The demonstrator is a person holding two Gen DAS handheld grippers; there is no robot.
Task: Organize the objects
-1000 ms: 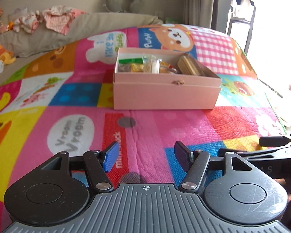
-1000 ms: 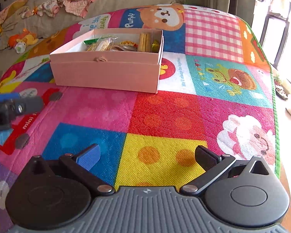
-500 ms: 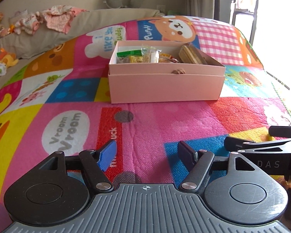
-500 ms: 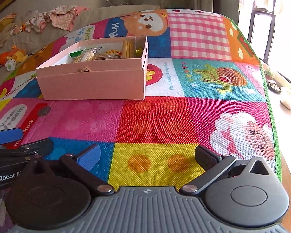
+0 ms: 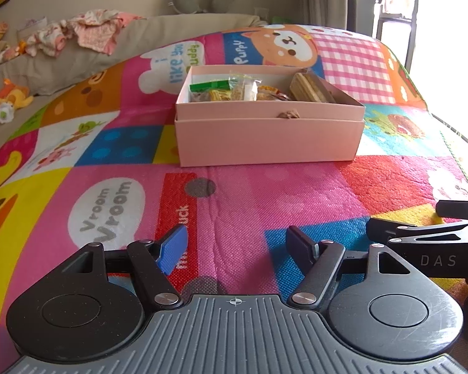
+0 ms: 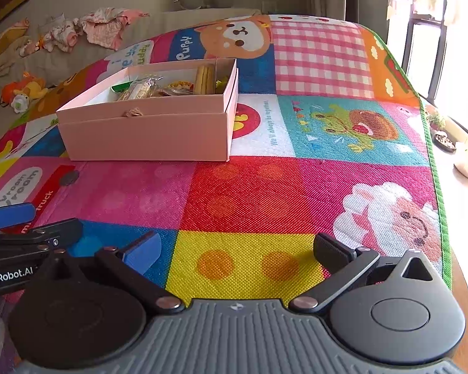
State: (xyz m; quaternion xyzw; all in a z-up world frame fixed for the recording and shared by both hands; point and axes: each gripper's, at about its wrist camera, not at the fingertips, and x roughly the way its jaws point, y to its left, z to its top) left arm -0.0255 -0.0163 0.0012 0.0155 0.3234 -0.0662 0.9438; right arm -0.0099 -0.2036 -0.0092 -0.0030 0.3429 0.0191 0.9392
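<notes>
Both grippers hover with empty jaws over the colourful mat, the pink box ahead of them.

We see the left gripper (image 5: 235,246) with its jaws spread; they have just been opening and nothing is between them. The right gripper (image 6: 238,249) also has its jaws spread wide and empty, just beside the left one. The pink box (image 5: 268,138) stands on the play mat (image 5: 265,193), far from both grippers, open on top. Inside it lie snack packets (image 5: 243,88), a green packet (image 5: 209,85) and what seems to be a stack of biscuits (image 5: 310,88), though the view there is small.
</notes>
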